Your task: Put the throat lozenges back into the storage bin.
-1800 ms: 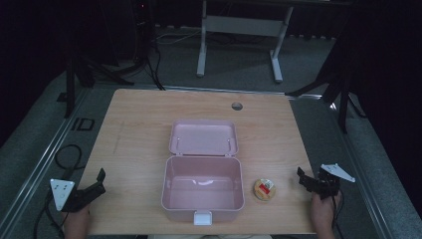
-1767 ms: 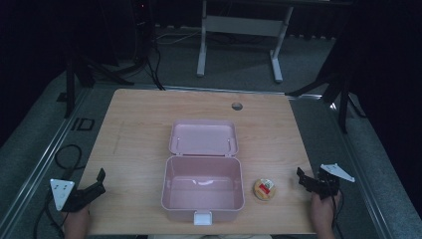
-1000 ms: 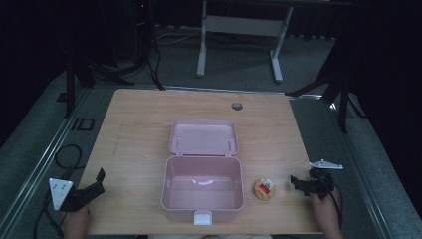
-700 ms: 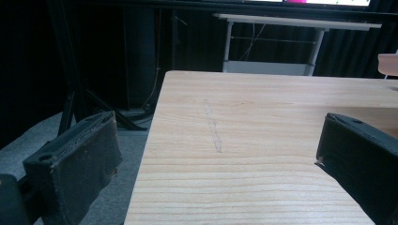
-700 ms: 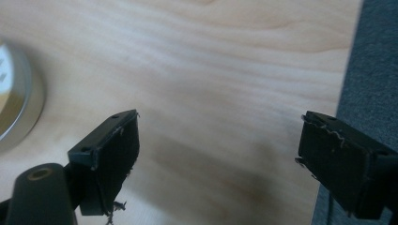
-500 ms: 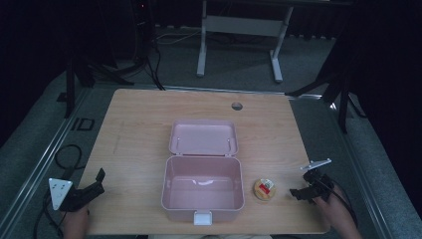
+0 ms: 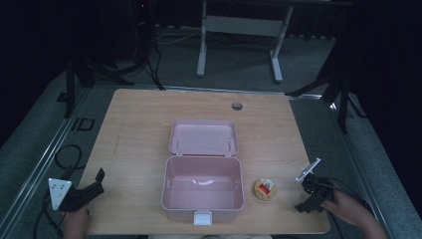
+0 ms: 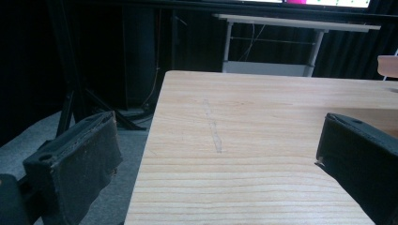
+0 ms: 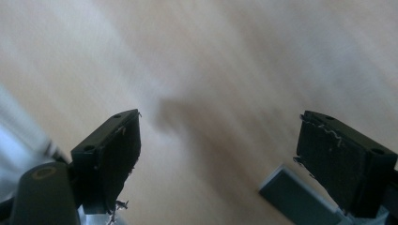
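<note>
A wooden table [image 7: 149, 124] stood in a dark room; a pink box [image 7: 203, 189] sat near the middle of the table's front edge, and its lid [image 7: 203, 138] was open and leaned back toward the far edge; the box looked empty inside, and a small white latch [image 7: 202, 217] stuck out at its front. A little round thing [image 7: 264, 189], yellow with a red and white top, lay on the table just beside the box, on its right side, but did not touch it.

The left gripper [image 7: 89, 188] was at the front left corner of the table, held by a hand [image 7: 75, 224]; its jaws were wide apart with nothing between them; in the left gripper view its black pads [image 8: 80, 159] pointed out over bare wood.

The right gripper [image 7: 309, 191] was near the front right corner, held by the other hand [image 7: 348, 206], a little way from the round thing; its jaws were wide apart too and held nothing; the right gripper view was blurry, with wood behind the pads [image 9: 112, 150].

A small round hole [image 7: 237, 106] was in the table near the far edge.
</note>
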`<state>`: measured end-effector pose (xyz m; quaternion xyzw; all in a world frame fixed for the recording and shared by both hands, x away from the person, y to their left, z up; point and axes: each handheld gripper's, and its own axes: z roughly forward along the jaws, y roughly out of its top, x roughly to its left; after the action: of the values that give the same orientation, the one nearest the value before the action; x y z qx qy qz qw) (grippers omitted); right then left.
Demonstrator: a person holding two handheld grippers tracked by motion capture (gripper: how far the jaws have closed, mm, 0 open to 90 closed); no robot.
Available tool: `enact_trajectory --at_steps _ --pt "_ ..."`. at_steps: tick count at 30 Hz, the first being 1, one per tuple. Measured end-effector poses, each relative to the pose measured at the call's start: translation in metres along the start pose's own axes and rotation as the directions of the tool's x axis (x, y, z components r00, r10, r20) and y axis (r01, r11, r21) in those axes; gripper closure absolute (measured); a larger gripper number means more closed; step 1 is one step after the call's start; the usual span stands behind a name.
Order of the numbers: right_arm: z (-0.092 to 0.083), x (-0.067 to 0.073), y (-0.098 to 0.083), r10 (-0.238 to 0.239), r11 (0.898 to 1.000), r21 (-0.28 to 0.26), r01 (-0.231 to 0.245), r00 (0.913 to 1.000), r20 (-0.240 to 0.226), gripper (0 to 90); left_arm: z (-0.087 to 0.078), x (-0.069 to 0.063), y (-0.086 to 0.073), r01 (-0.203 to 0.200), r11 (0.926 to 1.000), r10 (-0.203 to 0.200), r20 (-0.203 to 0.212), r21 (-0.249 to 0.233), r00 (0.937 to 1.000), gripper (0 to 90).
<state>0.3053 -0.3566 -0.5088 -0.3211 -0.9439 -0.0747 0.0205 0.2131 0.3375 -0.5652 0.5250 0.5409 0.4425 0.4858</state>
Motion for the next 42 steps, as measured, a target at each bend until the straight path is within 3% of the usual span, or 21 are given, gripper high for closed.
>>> enact_trajectory --at_steps 2,5,7,8,11,17,25,28,31,37,42 --pt "0.0 0.001 0.001 -0.016 1.0 0.022 0.016 0.9998 0.007 13.7 0.0 0.0 0.0 0.001 1.0 -0.001 0.001 0.0 1.0 0.4" --pt "-0.002 0.005 0.004 -0.077 0.995 0.066 0.078 0.9968 -0.021 13.9 0.0 0.0 0.0 0.001 1.0 -0.001 0.0 0.002 1.0 0.4" --pt "-0.002 0.008 0.006 -0.12 0.988 0.091 0.123 0.9923 -0.03 14.0 0.0 0.0 0.0 0.001 1.0 -0.001 0.002 0.003 1.0 0.4" --pt "-0.001 0.01 0.008 -0.156 0.98 0.114 0.161 0.9864 -0.052 14.0 0.0 0.0 0.0 0.001 1.0 -0.001 0.002 0.004 1.0 0.4" --pt "0.002 0.015 0.012 -0.19 0.968 0.148 0.203 0.9769 -0.098 14.0 0.0 0.0 0.0 0.003 1.0 -0.003 0.004 0.003 1.0 0.4" --pt "0.008 0.023 0.026 -0.248 0.945 0.204 0.256 0.9665 -0.066 14.5 0.0 0.001 0.0 0.005 1.0 -0.005 0.007 0.002 1.0 0.4" --pt "0.006 0.029 0.047 -0.301 0.927 0.218 0.304 0.9524 -0.049 15.2 0.0 0.001 0.0 0.007 1.0 -0.007 0.012 0.003 0.9999 0.4" --pt "0.005 0.03 0.054 -0.321 0.921 0.226 0.317 0.9469 -0.019 15.2 0.0 0.001 0.0 0.007 1.0 -0.007 0.013 0.004 0.9999 0.4" --pt "0.006 0.032 0.061 -0.343 0.913 0.227 0.34 0.939 -0.027 15.1 0.0 0.001 0.0 0.007 1.0 -0.007 0.014 0.004 0.9999 0.4" --pt "0.01 0.033 0.073 -0.345 0.91 0.236 0.342 0.9382 -0.03 17.6 0.0 0.001 0.0 0.008 1.0 -0.008 0.017 0.004 0.9998 0.4" --pt "0.014 0.035 0.084 -0.368 0.902 0.228 0.367 0.929 -0.037 18.1 0.0 0.002 0.0 0.008 1.0 -0.008 0.02 0.005 0.9998 0.4"
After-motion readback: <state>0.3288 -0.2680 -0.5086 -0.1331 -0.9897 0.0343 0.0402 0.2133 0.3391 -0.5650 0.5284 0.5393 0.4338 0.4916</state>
